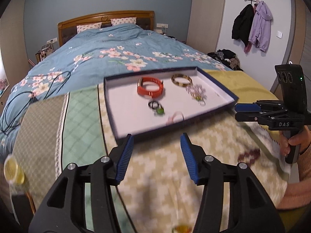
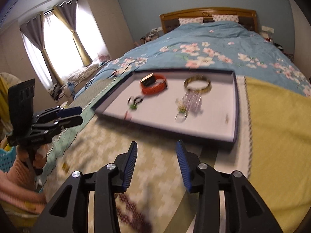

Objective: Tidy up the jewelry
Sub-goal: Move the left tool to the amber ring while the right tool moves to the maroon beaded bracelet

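A shallow blue-edged tray (image 1: 217,83) with a white floor lies on the patterned cloth; it also shows in the right wrist view (image 2: 236,104). In it are an orange watch band (image 1: 150,90) (image 2: 154,85), a tortoiseshell bangle (image 1: 181,80) (image 2: 197,84), a pale beaded piece (image 1: 196,92) (image 2: 191,101), a black ring with a green stone (image 1: 156,107) (image 2: 134,102) and a pink ring (image 1: 175,117). A dark red bead bracelet (image 1: 249,155) (image 2: 134,211) lies on the cloth outside the tray. My left gripper (image 1: 157,138) is open and empty in front of the tray. My right gripper (image 2: 156,145) is open and empty.
A bed with a blue floral quilt (image 1: 116,46) lies behind the tray. A yellow blanket (image 2: 278,136) covers the right side. Black cables (image 1: 23,101) trail on the quilt at left. Coats (image 1: 252,25) hang on the right wall. A yellow object (image 1: 13,169) sits at the left edge.
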`<action>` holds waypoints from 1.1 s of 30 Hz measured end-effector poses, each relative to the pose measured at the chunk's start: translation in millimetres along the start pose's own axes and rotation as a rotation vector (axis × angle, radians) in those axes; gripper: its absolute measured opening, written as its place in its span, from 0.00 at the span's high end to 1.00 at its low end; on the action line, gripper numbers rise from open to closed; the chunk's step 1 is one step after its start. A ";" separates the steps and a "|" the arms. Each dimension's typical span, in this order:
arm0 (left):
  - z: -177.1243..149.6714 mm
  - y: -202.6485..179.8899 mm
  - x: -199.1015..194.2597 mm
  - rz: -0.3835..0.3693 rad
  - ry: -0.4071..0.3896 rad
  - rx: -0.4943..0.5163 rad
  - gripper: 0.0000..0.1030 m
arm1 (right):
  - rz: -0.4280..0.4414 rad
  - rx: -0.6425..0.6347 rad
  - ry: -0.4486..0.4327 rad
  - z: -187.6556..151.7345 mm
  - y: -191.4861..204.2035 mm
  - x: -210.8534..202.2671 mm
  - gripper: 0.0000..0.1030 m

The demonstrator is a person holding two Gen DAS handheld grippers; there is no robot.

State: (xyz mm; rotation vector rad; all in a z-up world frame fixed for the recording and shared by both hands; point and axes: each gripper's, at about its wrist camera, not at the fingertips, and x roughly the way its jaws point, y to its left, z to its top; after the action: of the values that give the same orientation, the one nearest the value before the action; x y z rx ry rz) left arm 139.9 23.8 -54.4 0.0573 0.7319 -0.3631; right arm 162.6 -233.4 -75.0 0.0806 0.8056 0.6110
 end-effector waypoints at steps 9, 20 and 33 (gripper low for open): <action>-50.1 -12.5 -21.9 -0.034 0.043 -0.013 0.49 | 0.003 -0.078 0.072 -38.4 26.9 -12.3 0.57; -74.3 -25.6 -38.6 -0.049 0.068 0.010 0.46 | -0.034 -0.112 0.099 -62.2 36.8 -21.6 0.56; -88.8 -27.6 -40.4 -0.018 0.118 0.011 0.53 | -0.104 -0.161 0.093 -71.1 48.7 -19.9 0.53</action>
State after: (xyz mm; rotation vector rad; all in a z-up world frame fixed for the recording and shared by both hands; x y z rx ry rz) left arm 45.7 26.0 -91.8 0.0835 0.8479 -0.3832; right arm 79.1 -215.2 -97.5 -0.1371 0.8425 0.5818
